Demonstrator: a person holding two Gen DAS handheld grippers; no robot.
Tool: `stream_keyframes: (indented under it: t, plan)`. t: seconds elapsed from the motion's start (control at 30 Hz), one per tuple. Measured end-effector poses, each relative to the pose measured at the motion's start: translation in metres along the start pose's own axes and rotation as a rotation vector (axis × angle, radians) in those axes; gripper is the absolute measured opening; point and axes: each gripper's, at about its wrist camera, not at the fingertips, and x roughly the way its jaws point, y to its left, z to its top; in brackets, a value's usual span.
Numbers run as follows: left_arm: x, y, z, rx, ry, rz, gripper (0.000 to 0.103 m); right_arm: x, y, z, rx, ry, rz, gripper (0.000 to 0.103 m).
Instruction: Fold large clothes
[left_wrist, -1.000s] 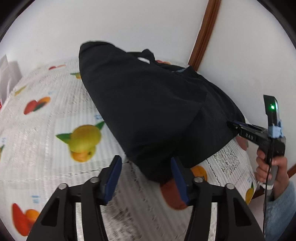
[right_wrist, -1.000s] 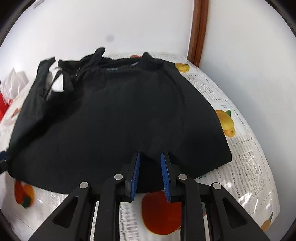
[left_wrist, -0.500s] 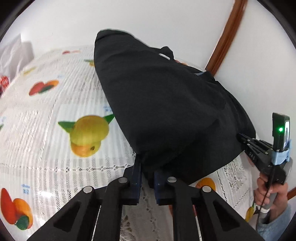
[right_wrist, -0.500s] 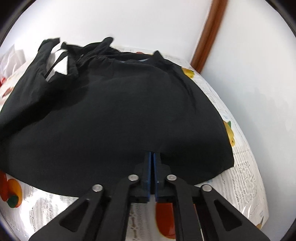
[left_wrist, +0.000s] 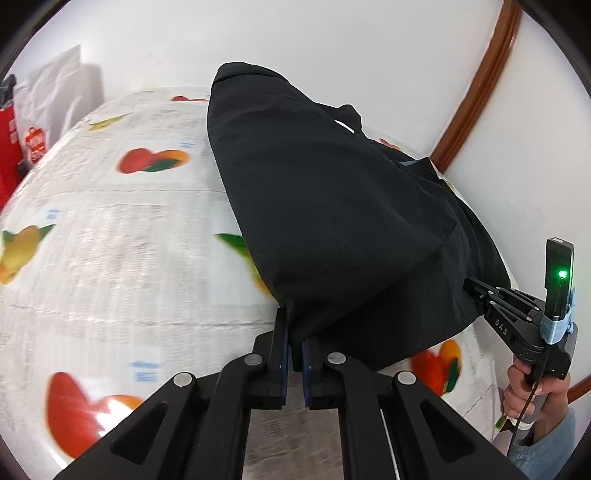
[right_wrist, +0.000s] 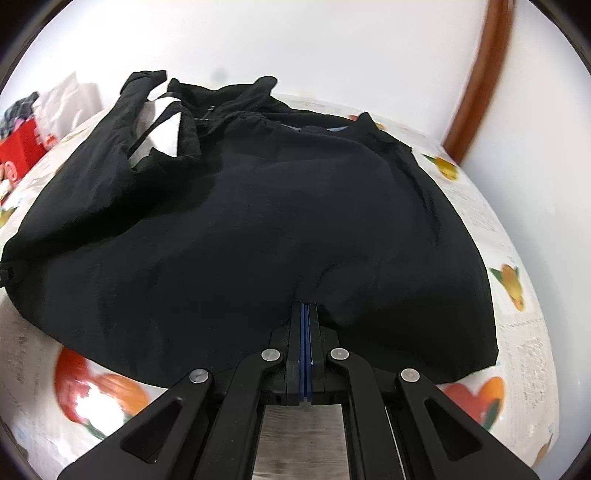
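Grippers are both clenching the black garment's (right_wrist: 280, 229) near hem: left gripper (left_wrist: 293, 350) at its corner, right gripper (right_wrist: 306, 332) further along the edge. It is lying on the fruit-print tablecloth (left_wrist: 110, 229). Folding seems underway; next, probably carrying that hem evenly toward the collar.

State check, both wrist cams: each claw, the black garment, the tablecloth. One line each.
Left claw: shut on the black garment's near edge.
Right claw: shut on the same hem, further along.
Large black fabric garment: spread on the table, near edge pinched at two points, far part rumpled.
White lace fruit-print tablecloth: flat, partly covered by the garment.
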Motion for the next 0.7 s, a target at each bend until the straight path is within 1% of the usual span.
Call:
stream_keyframes:
  t: [0.23, 0.33, 0.4, 0.47, 0.5, 0.53, 0.57, 0.6, 0.63, 0.7]
  plan:
    - [-0.028, 0.040, -0.011, -0.040, -0.015, 0.026, 0.006, -0.008, 0.035, 0.005, -0.042, -0.006, 0.073, 0.003]
    - [-0.036, 0.051, -0.015, -0.050, -0.018, 0.035, 0.006, -0.014, 0.041, 0.007, -0.058, 0.016, 0.113, 0.003]
    - [-0.038, 0.054, -0.016, -0.051, -0.017, 0.034, 0.006, -0.017, 0.037, 0.010, -0.055, 0.032, 0.142, 0.003]
    - [-0.040, 0.056, -0.018, -0.048, -0.014, 0.026, 0.006, -0.023, 0.032, 0.015, -0.045, 0.026, 0.178, 0.007]
    - [-0.037, 0.057, -0.015, -0.047, -0.012, 0.022, 0.006, -0.028, 0.032, 0.019, -0.047, 0.016, 0.199, 0.013]
    - [-0.038, 0.057, -0.015, -0.043, -0.009, 0.015, 0.007, -0.032, 0.033, 0.023, -0.058, 0.004, 0.213, 0.022]
    - [-0.037, 0.057, -0.015, -0.039, -0.009, 0.011, 0.007, -0.034, 0.038, 0.027, -0.069, -0.009, 0.224, 0.028]
    - [-0.037, 0.058, -0.014, -0.038, -0.008, 0.006, 0.007, -0.036, 0.041, 0.030, -0.077, -0.020, 0.237, 0.041]
    - [-0.037, 0.058, -0.015, -0.039, -0.004, 0.001, 0.009, -0.040, 0.045, 0.033, -0.085, -0.030, 0.252, 0.050]
    - [-0.036, 0.060, -0.015, -0.042, -0.001, -0.013, 0.009, -0.040, 0.056, 0.040, -0.097, -0.044, 0.295, 0.058]
